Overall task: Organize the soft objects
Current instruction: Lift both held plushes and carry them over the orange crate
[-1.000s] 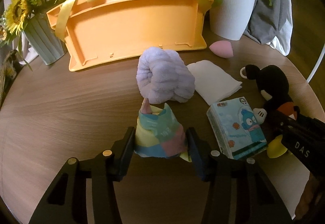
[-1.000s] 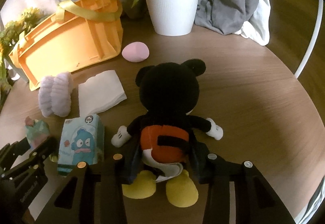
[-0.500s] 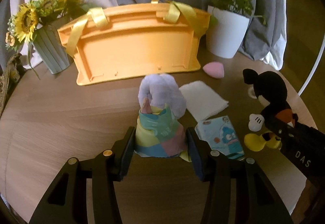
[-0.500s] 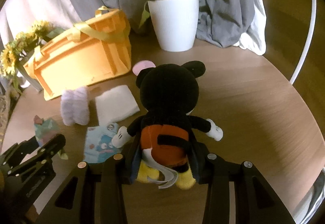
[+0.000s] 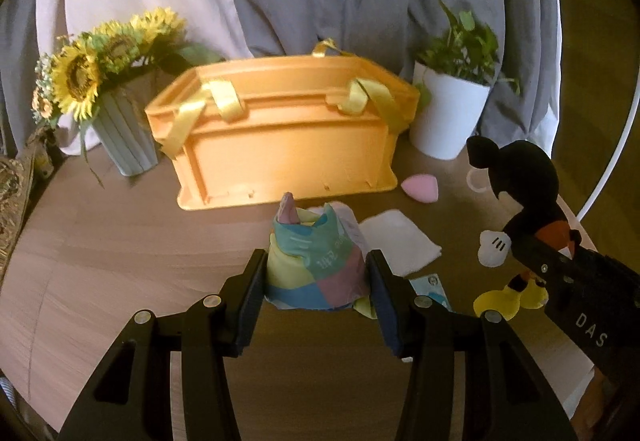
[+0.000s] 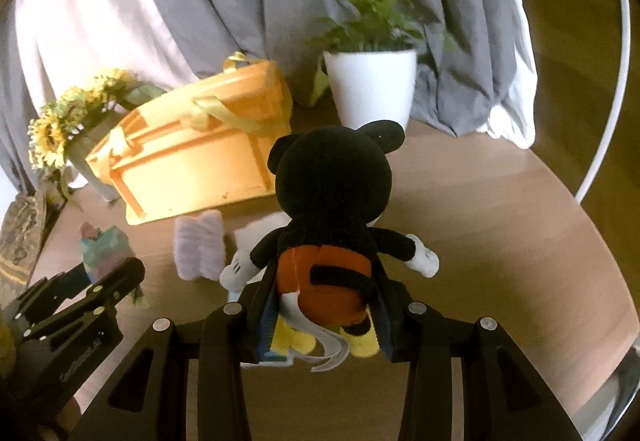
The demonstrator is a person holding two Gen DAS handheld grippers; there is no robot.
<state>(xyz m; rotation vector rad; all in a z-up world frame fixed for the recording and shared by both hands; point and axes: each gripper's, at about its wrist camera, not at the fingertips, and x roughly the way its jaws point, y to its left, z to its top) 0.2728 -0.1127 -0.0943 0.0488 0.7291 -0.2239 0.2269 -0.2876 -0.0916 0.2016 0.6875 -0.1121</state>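
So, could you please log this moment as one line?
left gripper: shut on pastel toy | right gripper: shut on mouse plush | orange basket: ahead

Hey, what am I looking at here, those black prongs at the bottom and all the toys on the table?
The prongs are two handheld claws, each with a camera looking along its fingers, so there is one picture per hand. The left claw grips a pastel patchwork toy; the right claw grips a black mouse plush. On the round wooden table are an orange basket, a white folded cloth, a pink sponge, a lilac fluffy item, sunflowers and a potted plant.
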